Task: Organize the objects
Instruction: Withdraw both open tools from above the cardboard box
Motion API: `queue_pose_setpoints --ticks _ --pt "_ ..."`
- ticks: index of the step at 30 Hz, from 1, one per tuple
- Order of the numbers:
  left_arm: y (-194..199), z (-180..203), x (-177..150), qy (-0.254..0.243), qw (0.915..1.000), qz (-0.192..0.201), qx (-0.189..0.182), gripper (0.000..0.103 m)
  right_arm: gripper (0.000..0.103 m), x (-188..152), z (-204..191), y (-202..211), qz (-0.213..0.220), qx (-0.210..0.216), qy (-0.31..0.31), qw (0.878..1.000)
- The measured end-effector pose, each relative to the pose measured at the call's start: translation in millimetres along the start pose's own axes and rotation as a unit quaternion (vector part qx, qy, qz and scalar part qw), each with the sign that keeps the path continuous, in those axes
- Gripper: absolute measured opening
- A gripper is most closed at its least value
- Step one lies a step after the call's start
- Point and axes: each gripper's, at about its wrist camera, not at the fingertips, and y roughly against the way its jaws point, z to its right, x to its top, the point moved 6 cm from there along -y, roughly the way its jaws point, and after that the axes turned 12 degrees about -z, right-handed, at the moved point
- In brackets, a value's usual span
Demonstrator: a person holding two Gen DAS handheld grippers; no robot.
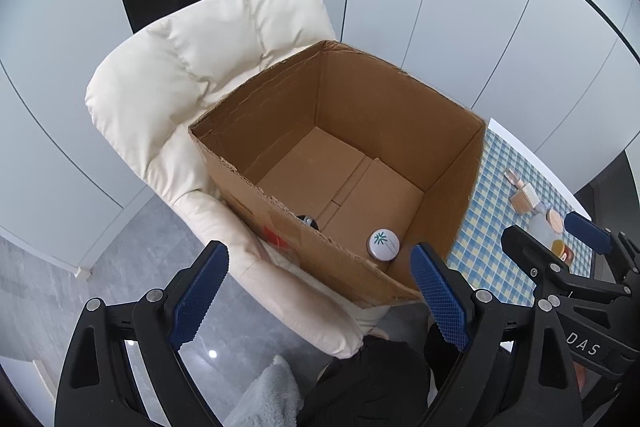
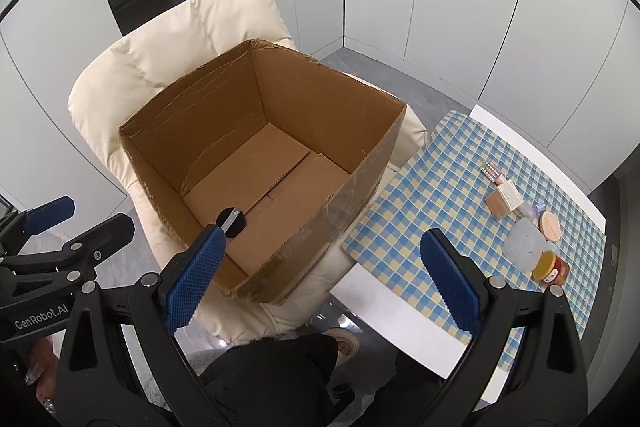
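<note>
A cream armchair (image 2: 168, 67) carries a big open cardboard box (image 2: 280, 83) on its seat; just beside it on the right is a table w/ a blue-and-yellow checked cloth (image 2: 432, 187). In the box so far: a jar with a white lid (image 1: 383, 245) near the front right corner, and a small black round thing (image 2: 232, 222) on the floor of the box near the front wall (can't tell what it is). Still on the cloth, grouped near the far right edge: a small tan box (image 2: 505, 202), a clear plastic tub (image 2: 525, 247), a jar with a yellow lid (image 2: 551, 269), plus a few smaller bits too small to name.

Risks, as I judge them: the box sits on a soft cushion, so a knock on its rim could tip or slide it. The cloth items lie tight together, so reaching for one may nudge its neighbours twd the table edge.

Left gripper (image 1: 320, 299) and right gripper (image 2: 340, 279): both spread wide, nothing btw the blue pads, touching nothing, hovering above the box's near side.
</note>
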Motion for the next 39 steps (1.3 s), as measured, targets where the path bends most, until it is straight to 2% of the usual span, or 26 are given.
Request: queue_pose_setpoints --ticks 14,39 --pt "27.9 6.6 -34.4 -0.016 0.9998 0.008 -0.007 0.093 0.1 -33.0 6.0 35.3 0.014 -0.004 -0.004 1.0" --pt "69.5 1.0 -95.4 -0.031 0.9991 0.022 -0.018 0.093 0.1 -92.6 -7.2 81.9 0.024 -0.007 0.001 1.0"
